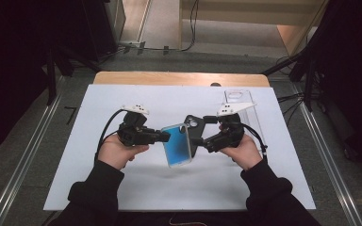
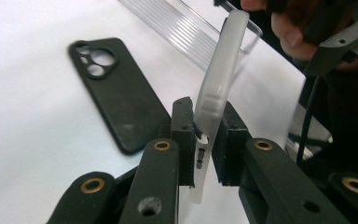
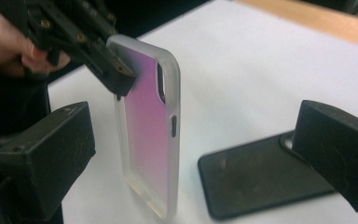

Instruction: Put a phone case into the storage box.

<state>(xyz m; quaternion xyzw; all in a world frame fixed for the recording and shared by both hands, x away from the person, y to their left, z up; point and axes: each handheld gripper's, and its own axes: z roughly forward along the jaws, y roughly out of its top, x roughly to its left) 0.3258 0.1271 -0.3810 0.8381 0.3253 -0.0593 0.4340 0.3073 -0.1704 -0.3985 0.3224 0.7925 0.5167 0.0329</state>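
We see the left gripper [image 1: 167, 136] at centre-left of the high view, clenched on the edge of a frosted translucent phone case [image 1: 177, 145]; in the left gripper view its pads [image 2: 182, 140] pinch the case rim [image 2: 216, 93], which runs upward toward the top of the frame. The case is held up off the table, near upright, its blue-tinted face toward the camera in the high view, pinkish in the right gripper view [image 3: 147, 126].

The right gripper [image 1: 201, 141] sits just right of the case in the high view, released: its jaws stand wide apart at the left and right edges of its own view, case between them, pads not touching it.

A black phone case [image 1: 194, 128] lies flat on the white tabletop [image 1: 122, 188] right behind the held case; in the left gripper view it is at upper left [image 2: 116, 93], camera cutouts showing. A clear ribbed plastic tray [image 1: 239, 106] sits at upper right of the table, behind the right hand [image 1: 242, 151]. The left hand [image 1: 118, 150] is at lower left
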